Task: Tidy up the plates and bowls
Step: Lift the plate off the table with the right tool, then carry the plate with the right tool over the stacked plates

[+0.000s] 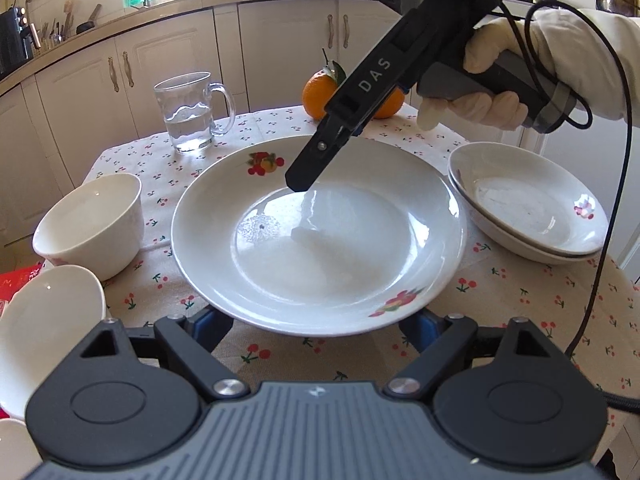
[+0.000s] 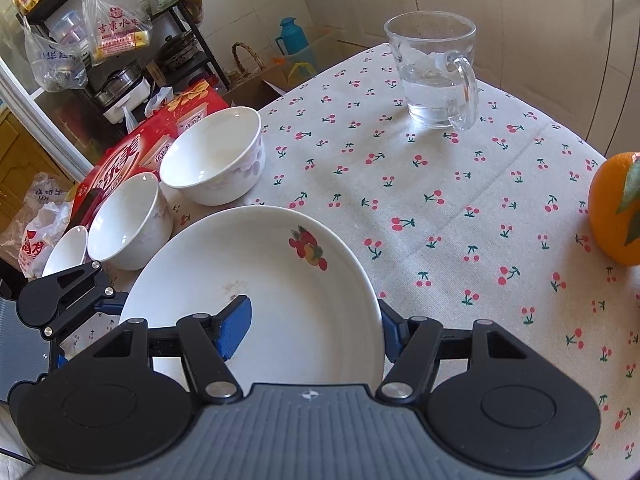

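Plate point(image 1: 360, 260) w/ fruit print is the piece in play. It sits mid-table and appears raised a little off the cherry-print cloth point(image 1: 500, 300), though I can't be sure from either view.

R gripper point(image 2: 313, 328) is pinching its rim: one blue pad lies inside the plate, the other outside and below the edge, jaws pressed together on it. A gloved hand point(image 1: 512, 64) holds that tool from the far side.

L gripper point(image 1: 318, 328) has its jaws spread wide. The plate's near rim lies over them, hiding the tips. No pinch visible, and whether the fingers touch the underside I can't tell. It looks like a steadying or support position rather than a grip.

Progress, as a judgement: roughly halfway.
- Done: two shallow plates point(image 1: 528, 208) already nested in a stack at the R side of the table.
- In hand: the big plate, prob. headed for that stack. It's wider than those two, so under them may suit better than on top.
- Left: two white bowls point(image 2: 212, 160) point(image 2: 124, 220) stand side by side near the table's L edge, touching or nearly so, not nested. A small dish point(image 2: 66, 250) sits beside them, also loose.

Glass mug point(image 1: 188, 116) w/ water and orange point(image 1: 318, 96) stand at the far side, clear of the dishes.
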{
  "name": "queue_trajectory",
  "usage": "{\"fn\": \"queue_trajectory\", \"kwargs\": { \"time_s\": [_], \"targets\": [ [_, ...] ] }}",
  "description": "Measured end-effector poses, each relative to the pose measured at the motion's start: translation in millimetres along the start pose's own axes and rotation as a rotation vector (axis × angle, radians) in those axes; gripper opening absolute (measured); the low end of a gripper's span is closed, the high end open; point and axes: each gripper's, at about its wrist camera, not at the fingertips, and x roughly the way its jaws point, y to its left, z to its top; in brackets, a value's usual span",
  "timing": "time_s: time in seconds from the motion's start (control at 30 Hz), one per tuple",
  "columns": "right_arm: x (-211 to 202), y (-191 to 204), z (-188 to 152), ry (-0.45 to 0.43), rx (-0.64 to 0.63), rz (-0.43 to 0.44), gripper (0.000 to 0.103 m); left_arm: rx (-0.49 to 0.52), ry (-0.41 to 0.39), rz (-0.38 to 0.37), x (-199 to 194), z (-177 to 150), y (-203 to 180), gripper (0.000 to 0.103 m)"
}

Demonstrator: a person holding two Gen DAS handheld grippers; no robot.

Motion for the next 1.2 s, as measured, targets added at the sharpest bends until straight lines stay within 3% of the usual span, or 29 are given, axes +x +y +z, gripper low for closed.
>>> {"fn": "queue_trajectory", "kwargs": {
  "time_s": [0.57,1.2],
  "targets": [
    [-50.4,31.2,-48.7,-0.060,0.056,-0.057,0.071,0.074,-0.013,-0.095,-31.3,-0.6,-27.8,0.088],
    [-113.5,17.3,-123.6,-0.150,0.188,-0.164,0.071,0.192,-0.006,-0.250,-20.5,17.7,-75.5,0.088]
  ]
}}
